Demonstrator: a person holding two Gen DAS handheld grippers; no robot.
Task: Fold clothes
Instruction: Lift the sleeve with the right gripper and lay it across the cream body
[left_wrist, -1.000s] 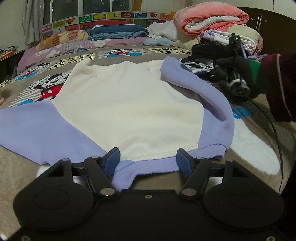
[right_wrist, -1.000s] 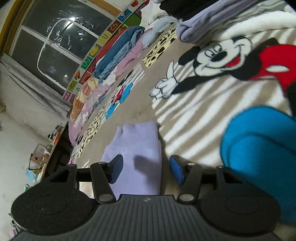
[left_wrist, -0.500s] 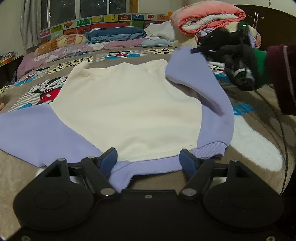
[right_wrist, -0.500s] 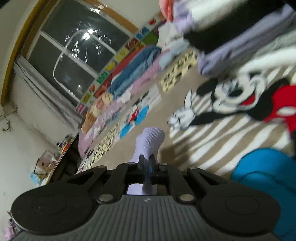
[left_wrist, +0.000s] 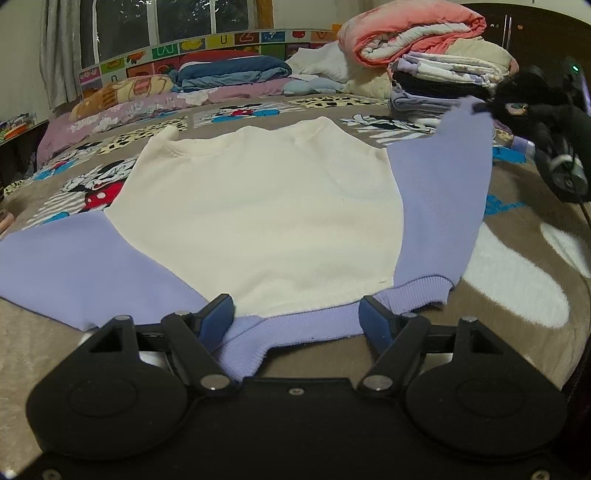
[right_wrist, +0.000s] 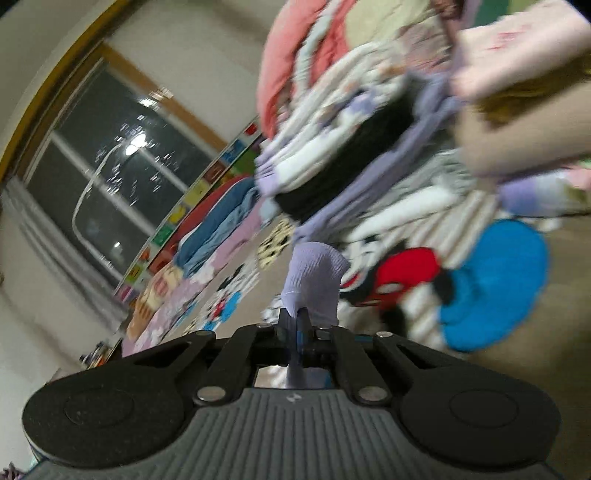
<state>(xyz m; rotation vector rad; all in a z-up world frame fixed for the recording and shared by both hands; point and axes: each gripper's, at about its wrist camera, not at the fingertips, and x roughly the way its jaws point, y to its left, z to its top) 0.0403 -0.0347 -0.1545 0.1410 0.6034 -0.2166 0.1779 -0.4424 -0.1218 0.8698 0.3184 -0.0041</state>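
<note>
Right jaws clenched on raised lavender sleeve cuff; left jaws released, level at sweatshirt hem.

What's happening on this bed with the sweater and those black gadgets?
A person is folding a cream and lavender sweatshirt spread flat on a cartoon-print bedspread. The right hand-held gripper is shut on the ribbed cuff of one lavender sleeve and holds it lifted off the bed. The left hand-held gripper is open, its fingers on either side of the sweatshirt's lavender hem, gripping nothing. The other sleeve lies flat. Folded laundry is stacked behind.
</note>
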